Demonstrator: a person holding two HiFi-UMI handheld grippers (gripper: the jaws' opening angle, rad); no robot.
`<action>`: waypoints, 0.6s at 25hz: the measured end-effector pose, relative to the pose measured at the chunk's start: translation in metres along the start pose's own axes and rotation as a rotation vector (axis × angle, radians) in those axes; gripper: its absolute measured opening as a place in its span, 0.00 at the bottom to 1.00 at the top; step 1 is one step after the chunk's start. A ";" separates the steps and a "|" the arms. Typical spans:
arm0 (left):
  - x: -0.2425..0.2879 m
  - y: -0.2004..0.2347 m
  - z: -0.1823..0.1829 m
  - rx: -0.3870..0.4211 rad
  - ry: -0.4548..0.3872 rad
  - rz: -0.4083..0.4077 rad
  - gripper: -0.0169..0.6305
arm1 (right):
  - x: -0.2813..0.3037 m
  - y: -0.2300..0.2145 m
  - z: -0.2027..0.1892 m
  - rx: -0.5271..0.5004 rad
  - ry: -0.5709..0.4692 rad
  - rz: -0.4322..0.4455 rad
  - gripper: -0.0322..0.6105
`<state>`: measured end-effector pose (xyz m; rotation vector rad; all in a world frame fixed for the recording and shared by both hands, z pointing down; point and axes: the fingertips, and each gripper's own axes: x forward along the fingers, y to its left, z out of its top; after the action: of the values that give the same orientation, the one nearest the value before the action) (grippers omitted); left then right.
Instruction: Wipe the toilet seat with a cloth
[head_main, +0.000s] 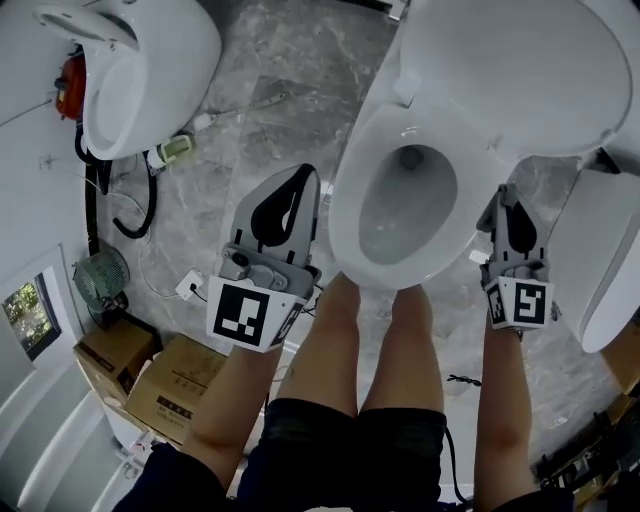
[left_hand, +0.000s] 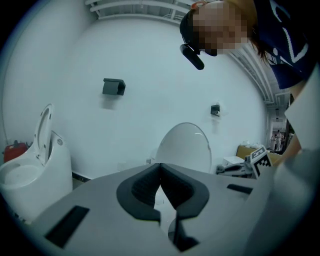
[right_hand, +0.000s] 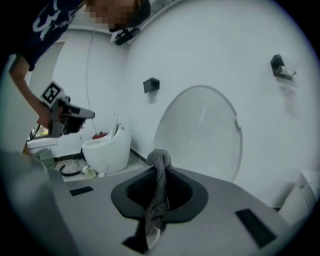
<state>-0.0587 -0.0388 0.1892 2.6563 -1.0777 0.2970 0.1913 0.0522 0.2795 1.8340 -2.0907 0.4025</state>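
The white toilet (head_main: 400, 205) stands right in front of the person's legs, its lid (head_main: 520, 70) raised and the seat rim (head_main: 347, 200) exposed. My left gripper (head_main: 298, 180) hovers just left of the rim, shut with nothing between its jaws (left_hand: 160, 166). At the bowl's right side my right gripper (head_main: 505, 195) is shut on a grey knitted cloth (right_hand: 159, 159), which bunches above the fingertips and hangs down between them. Both gripper views face the upright lid (left_hand: 184, 147) (right_hand: 200, 132). The cloth does not show clearly in the head view.
A second white toilet (head_main: 150, 70) stands at the far left beside a black hose (head_main: 135, 215) and a red object (head_main: 70, 85). Cardboard boxes (head_main: 170, 385) and a small fan (head_main: 100, 280) sit at the lower left. Another white fixture (head_main: 600, 260) crowds the right side.
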 end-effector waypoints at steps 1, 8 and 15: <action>-0.005 -0.003 0.017 0.015 -0.010 -0.011 0.05 | -0.016 0.000 0.030 0.010 -0.048 -0.012 0.13; -0.046 -0.030 0.133 0.054 -0.106 -0.048 0.05 | -0.113 0.013 0.193 0.087 -0.264 -0.040 0.13; -0.089 -0.068 0.228 0.097 -0.143 -0.094 0.05 | -0.194 0.030 0.302 0.102 -0.357 -0.062 0.13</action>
<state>-0.0528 -0.0046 -0.0626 2.8422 -0.9983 0.1457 0.1657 0.1038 -0.0757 2.1579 -2.2671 0.1778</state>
